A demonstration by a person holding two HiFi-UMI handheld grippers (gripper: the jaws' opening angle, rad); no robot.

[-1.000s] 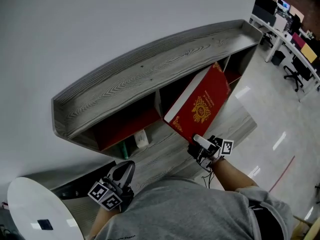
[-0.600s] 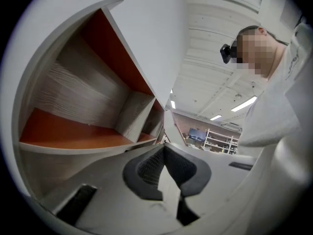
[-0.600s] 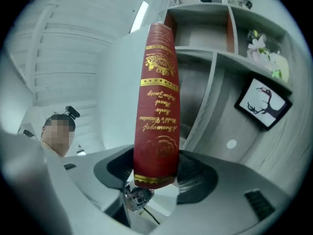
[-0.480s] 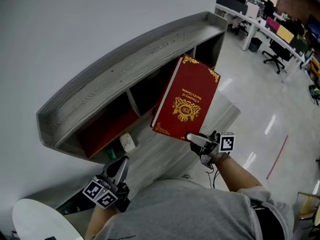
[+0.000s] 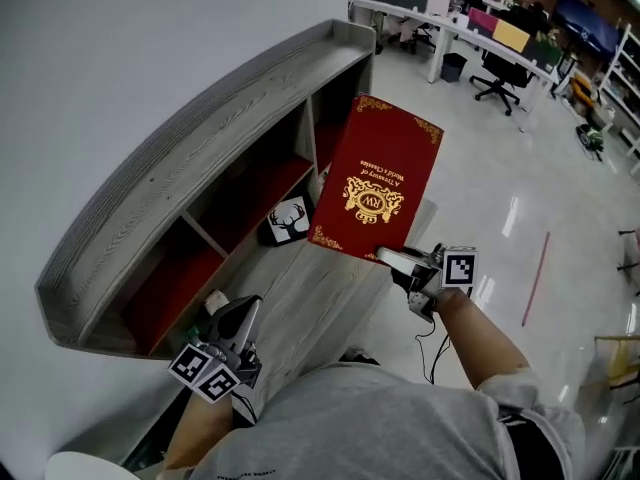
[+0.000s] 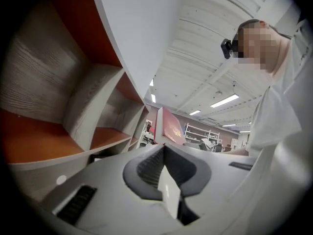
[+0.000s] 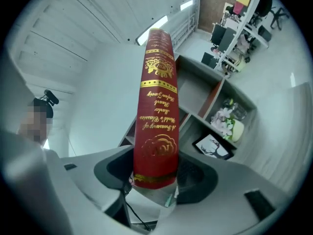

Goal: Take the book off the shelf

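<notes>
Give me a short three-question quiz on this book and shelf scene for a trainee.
1. True or false: the red book is fully out of the grey shelf.
2. Which hand-held gripper holds the book? A left, B right, C both.
3. Fill in: the left hand-held gripper has its jaws ___, with nothing between them.
Key: 1 true; 2 B, the right hand-held gripper; 3 shut.

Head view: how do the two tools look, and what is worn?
The left tool and right tool are grey-white, dark inside, each with a cube of black-and-white square markers. A thin black cable runs below the right one. The shirt is grey, short-sleeved.
</notes>
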